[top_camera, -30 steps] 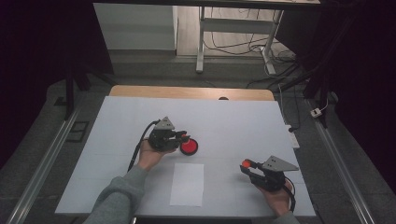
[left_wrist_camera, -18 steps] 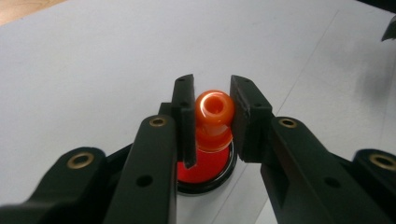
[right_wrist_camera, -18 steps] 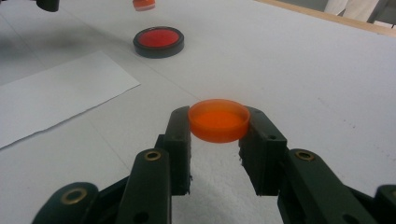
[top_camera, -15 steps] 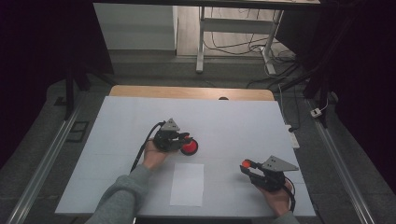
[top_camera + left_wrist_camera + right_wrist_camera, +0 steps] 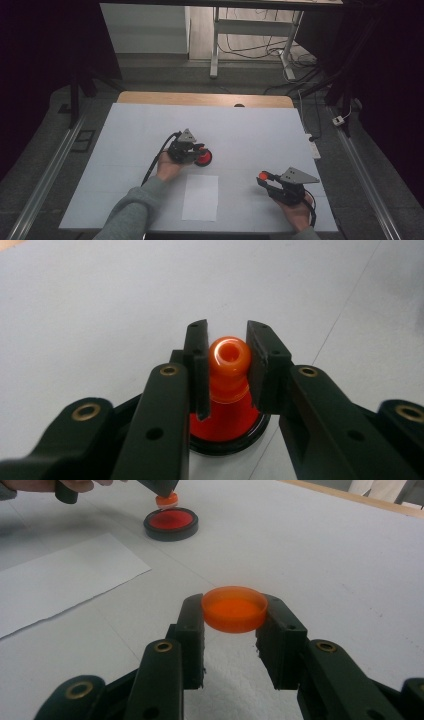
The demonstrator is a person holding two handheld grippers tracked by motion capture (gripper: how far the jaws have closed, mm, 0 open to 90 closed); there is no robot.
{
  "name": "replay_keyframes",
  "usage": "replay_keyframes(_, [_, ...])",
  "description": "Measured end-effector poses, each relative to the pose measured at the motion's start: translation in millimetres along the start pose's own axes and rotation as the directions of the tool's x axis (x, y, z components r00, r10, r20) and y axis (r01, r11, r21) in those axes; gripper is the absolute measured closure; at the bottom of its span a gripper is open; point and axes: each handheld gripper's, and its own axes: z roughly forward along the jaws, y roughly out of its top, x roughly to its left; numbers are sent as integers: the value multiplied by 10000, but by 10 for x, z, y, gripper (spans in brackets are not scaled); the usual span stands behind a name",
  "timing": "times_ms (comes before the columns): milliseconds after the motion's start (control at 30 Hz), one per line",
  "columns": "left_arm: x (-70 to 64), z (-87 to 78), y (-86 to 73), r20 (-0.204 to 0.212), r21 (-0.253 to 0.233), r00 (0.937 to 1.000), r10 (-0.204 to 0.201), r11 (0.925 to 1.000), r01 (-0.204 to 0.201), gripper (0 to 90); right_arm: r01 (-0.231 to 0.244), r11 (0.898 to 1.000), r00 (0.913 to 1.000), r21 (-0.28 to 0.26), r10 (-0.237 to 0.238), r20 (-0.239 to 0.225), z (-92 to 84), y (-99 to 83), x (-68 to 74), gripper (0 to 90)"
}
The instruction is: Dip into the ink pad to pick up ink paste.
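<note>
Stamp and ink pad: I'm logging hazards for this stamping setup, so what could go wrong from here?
1. The left tool pinches the orange stamp only by its rounded knob above the ink pad; it might slip or tilt and ink unevenly.
2. The right tool holds the orange lid by its rim; it could pop free.
3. An inked stamp may smear the white table on its way to the paper.

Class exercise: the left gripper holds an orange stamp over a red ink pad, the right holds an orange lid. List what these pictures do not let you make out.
- Stamp face: left gripper view, it points down at the ink pad.
- Stamp touching the pad or just above it: right gripper view, too small and far.
- Paper sheet: any print, high view, too small.
- Lid underside: right gripper view, faces away.
</note>
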Motion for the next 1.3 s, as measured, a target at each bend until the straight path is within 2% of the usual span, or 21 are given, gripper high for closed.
replay_keyframes(300, [18, 18, -22, -55, 92, 10000, -58, 9999, 58, 728, -1, 10000, 10000, 14, 1, -18, 1, 0, 1, 645])
replay_keyframes(567, [13, 62, -39, -113, 266, 9999, 49, 9996, -46, 728, 11, 10000, 10000, 42, -11, 14, -1, -1, -1, 645])
replay_keyframes(1300, [1, 104, -60, -152, 350, 9998, 97, 9993, -92, 728, 6, 10000, 10000, 17, -6, -20, 0, 0, -1, 645])
